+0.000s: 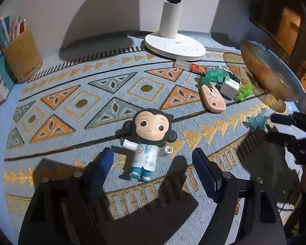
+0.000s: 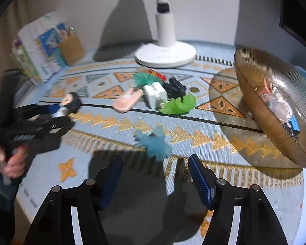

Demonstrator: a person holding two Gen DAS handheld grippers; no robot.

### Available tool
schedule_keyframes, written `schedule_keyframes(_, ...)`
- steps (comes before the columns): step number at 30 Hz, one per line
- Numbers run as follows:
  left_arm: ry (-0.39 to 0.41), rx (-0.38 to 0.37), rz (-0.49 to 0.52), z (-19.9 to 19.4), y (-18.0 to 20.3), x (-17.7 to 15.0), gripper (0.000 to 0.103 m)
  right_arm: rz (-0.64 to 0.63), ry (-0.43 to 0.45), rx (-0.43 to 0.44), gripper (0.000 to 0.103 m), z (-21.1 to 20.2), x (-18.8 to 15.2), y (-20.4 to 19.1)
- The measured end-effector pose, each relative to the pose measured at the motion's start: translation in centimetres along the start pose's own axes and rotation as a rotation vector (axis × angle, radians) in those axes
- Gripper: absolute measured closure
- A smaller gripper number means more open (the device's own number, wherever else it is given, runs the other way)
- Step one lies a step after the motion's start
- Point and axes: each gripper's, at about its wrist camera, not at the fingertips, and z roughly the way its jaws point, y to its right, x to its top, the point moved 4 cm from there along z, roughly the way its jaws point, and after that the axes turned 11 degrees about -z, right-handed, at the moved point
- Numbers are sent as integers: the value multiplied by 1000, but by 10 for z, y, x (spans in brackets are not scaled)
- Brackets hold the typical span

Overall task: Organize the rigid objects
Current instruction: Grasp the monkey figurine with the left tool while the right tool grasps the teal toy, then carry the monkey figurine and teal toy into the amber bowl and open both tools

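on woven patterned cloth (image 1: 75, 77), glossy figurine (image 1: 151, 140)

On the patterned cloth (image 1: 51, 94) I count 1 monkey doll (image 1: 149, 140) in a white coat, low in the middle of the left view. There are 3 crinkly plastic bits: 1 dark green (image 2: 142, 79), 1 bright green (image 2: 179, 105) and 1 pale blue (image 2: 155, 145). Upper right of the left view holds 1 pink oval piece (image 1: 212, 99), 1 white charger (image 1: 230, 87) and 1 red packet (image 1: 199, 68). There is 1 white lamp base (image 1: 173, 45), 1 glass bowl (image 2: 275, 110) tilted at the right, 1 pencil holder (image 1: 22, 55) and 2 grippers.
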Motion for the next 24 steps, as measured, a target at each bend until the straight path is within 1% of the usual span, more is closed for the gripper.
schedule_keyframes(4,8,71,6,4,-2,5,25,8,-27,10,38,17,7,1)
schedule_keyframes(6,11,96,7,7,-2,9,25,-5,-29,-12,38,21,10,-2)
schedule_keyframes(8,29,126,17,9,-1,14,26,-24,-32,-49,45,22,12,-4)
schedule_keyframes(9,38,128,26,9,1,15,28,-30,-31,-58,56,23,12,-5)
schedule_keyframes(10,40,121,38,11,4,15,48,-35,-31,-65,57,23,13,-6)
schedule_keyframes(11,36,110,41,11,6,15,50,-36,-31,-68,57,22,13,-6)
schedule_keyframes(13,53,111,45,7,11,16,50,-23,-22,-52,58,20,13,-6)
schedule_keyframes(14,63,109,48,4,14,17,50,-12,-1,-31,58,15,13,-5)
schedule_keyframes(16,77,85,58,-6,23,20,50,7,32,-12,58,2,14,-2)
schedule_keyframes(18,98,64,69,-17,36,26,50,38,76,-6,58,-19,17,8)
schedule_keyframes(21,158,7,96,-43,65,42,50,61,149,-42,58,-57,22,27)
schedule_keyframes(24,228,-67,108,-69,101,64,50,95,232,-114,58,-103,28,57)
